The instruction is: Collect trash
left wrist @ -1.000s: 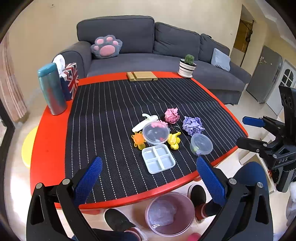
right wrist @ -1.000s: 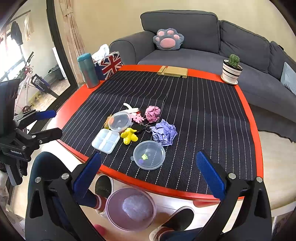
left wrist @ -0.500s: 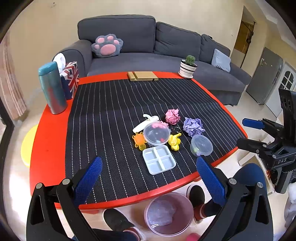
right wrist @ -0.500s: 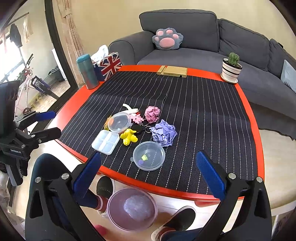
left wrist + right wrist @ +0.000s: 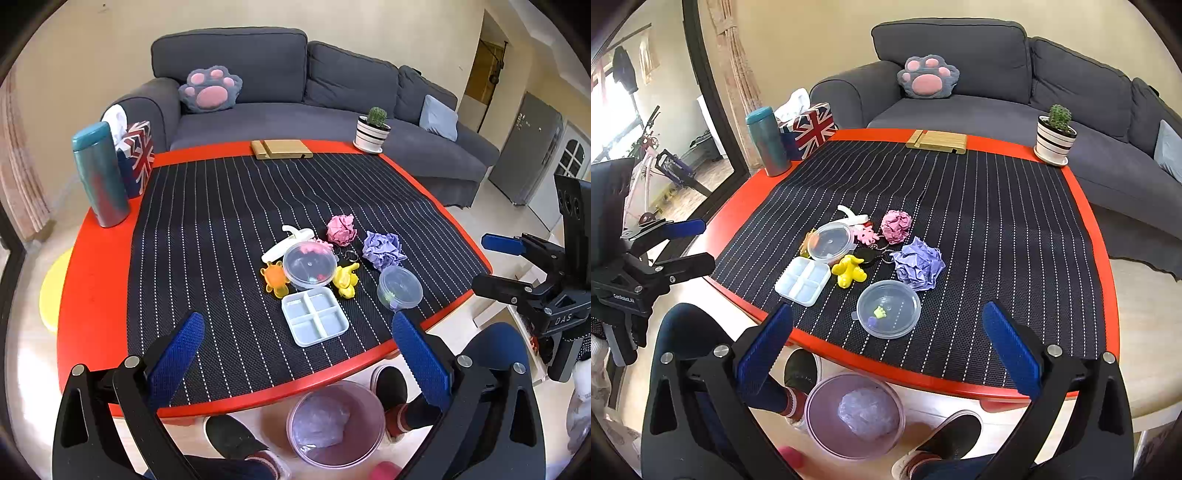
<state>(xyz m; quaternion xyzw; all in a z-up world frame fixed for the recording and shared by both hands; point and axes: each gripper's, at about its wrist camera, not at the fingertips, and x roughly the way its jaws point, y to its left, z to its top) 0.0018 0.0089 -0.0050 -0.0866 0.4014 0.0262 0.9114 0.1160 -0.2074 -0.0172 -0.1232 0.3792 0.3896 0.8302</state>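
Observation:
A crumpled pink paper ball (image 5: 341, 229) (image 5: 896, 226) and a crumpled purple paper ball (image 5: 382, 249) (image 5: 919, 263) lie on the striped mat among small toys. On the floor below the table's near edge stands a pink bin (image 5: 336, 424) (image 5: 855, 417) with a clear crumpled wad inside. My left gripper (image 5: 297, 354) hangs open over the table's front edge, holding nothing. My right gripper (image 5: 886, 343) is open too, above the front edge, empty. Each gripper shows in the other's view, the right gripper (image 5: 513, 266) at the right and the left gripper (image 5: 676, 245) at the left.
Two clear round tubs (image 5: 309, 264) (image 5: 888, 308), a white divided tray (image 5: 314, 316), yellow and orange toys and keyrings sit by the paper balls. A teal flask (image 5: 100, 175), flag tissue box, wooden block (image 5: 281, 148) and cactus pot (image 5: 372, 129) line the far edge. A person's shoes flank the bin.
Both grippers have drifted slightly back and up, so the table items sit a little farther away in view. Neither gripper's opening has changed.

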